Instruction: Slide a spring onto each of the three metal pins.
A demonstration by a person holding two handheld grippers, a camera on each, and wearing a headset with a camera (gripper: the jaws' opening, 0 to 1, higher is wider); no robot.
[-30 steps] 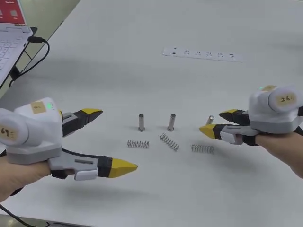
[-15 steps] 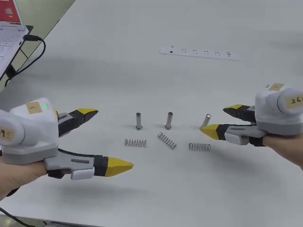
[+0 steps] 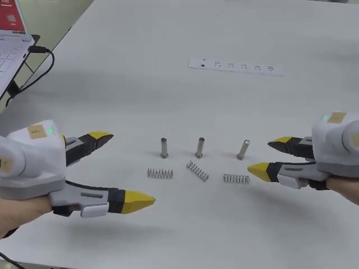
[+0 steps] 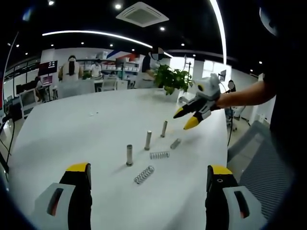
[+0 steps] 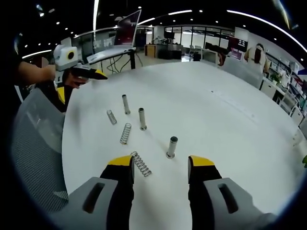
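In the head view, three bare metal pins stand in a row on the white table (image 3: 168, 106): the left pin (image 3: 164, 147), the middle pin (image 3: 199, 147) and the right pin (image 3: 243, 149), which leans a little. Just in front of each lies a loose coil: the left spring (image 3: 160, 174), the middle spring (image 3: 197, 170) and the right spring (image 3: 236, 179). No spring is on a pin, so as I judge it all three fittings are left to do. The left gripper (image 3: 123, 166) hovers well to the left, jaws wide apart and empty. The right gripper (image 3: 267, 156) sits just beside the right spring, jaws apart, holding nothing. A power strip (image 3: 235, 66) lies farther back and a laptop (image 3: 8, 33) is at the far left. The sticker (image 3: 36, 131) on the left gripper cannot be read.

In the left gripper view, its yellow-tipped jaws spread wide, with pins and springs ahead and a potted plant (image 4: 172, 79) beyond.

In the right gripper view, its parted jaws frame the nearest pin, with a spring at the left tip.
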